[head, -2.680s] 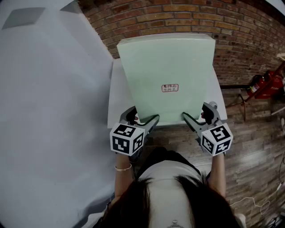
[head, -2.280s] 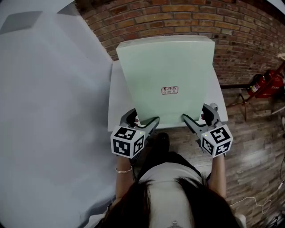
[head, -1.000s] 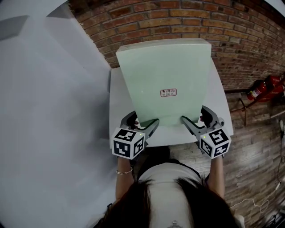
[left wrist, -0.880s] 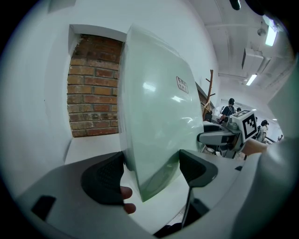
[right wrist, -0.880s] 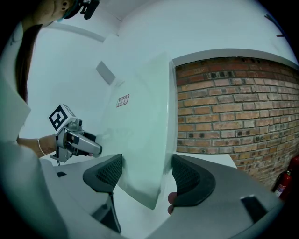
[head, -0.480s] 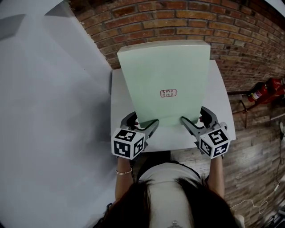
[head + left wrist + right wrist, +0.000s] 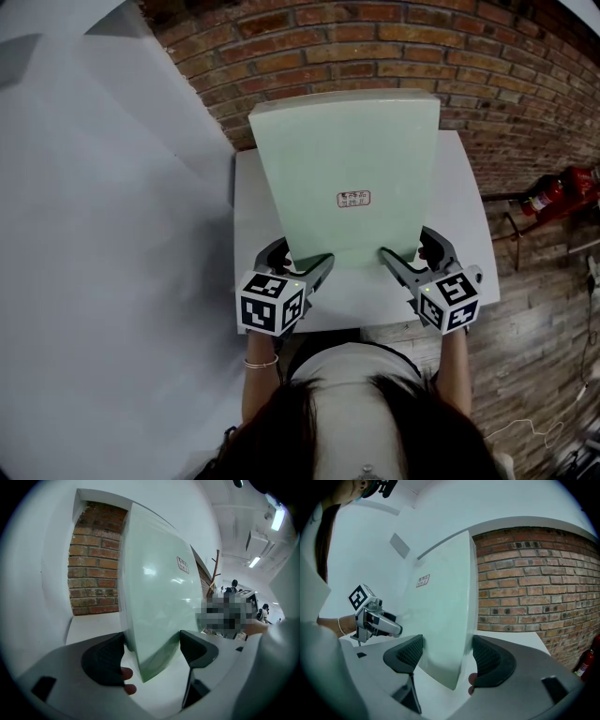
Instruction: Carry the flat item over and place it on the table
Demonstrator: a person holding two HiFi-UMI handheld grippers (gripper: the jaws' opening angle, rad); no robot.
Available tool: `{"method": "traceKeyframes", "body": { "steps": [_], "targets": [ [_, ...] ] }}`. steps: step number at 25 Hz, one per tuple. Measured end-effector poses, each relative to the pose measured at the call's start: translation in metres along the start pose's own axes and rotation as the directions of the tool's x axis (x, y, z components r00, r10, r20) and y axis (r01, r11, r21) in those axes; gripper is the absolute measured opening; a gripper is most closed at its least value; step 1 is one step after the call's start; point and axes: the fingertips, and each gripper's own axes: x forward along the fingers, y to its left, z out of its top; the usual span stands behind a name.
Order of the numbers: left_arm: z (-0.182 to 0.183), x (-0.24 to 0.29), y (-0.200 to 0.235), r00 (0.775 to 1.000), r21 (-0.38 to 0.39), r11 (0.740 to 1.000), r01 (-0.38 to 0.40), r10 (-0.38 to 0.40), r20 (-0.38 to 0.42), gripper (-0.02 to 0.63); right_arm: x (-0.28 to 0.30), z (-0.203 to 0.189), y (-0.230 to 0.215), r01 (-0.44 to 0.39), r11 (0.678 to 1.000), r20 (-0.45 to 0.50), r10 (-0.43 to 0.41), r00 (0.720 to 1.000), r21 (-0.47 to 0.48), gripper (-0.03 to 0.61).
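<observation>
Over the white counter [image 7: 255, 217] that stands against a brick wall [image 7: 375, 37], a pale green flat panel [image 7: 345, 159] is held up by its two near corners. The left gripper [image 7: 317, 266] pinches the near left corner: in the left gripper view its dark textured fingers [image 7: 104, 659] press on the two faces of the panel, with the corner's tip poking down past them over the white top. The right gripper [image 7: 390, 260] pinches the near right corner in the same way, its fingers [image 7: 410, 652] closed on either face of the thick slab. The panel is tilted, with its far edge reaching toward the bricks and its near edge just in front of the person's body. Whether the far edge rests on the counter I cannot tell. A small white label with red print [image 7: 353, 199] sits on the upper face, a little nearer the person than its middle. To the right, on the wooden floor [image 7: 534, 309], a red fire extinguisher [image 7: 555, 191] lies well apart from the counter. A pale grey wall [image 7: 103, 234] fills the left side of the head view
</observation>
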Motion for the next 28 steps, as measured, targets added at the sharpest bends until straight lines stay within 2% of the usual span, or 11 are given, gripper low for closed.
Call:
{"method": "traceKeyframes", "body": {
  "steps": [28],
  "targets": [
    [-0.008,0.037,0.049,0.998,-0.046,0.999,0.019,-0.021,-0.055,0.385,0.059,-0.013,-0.014,0.003,0.999,-0.065,0.0,0.998,0.037,0.356]
  ]
}}
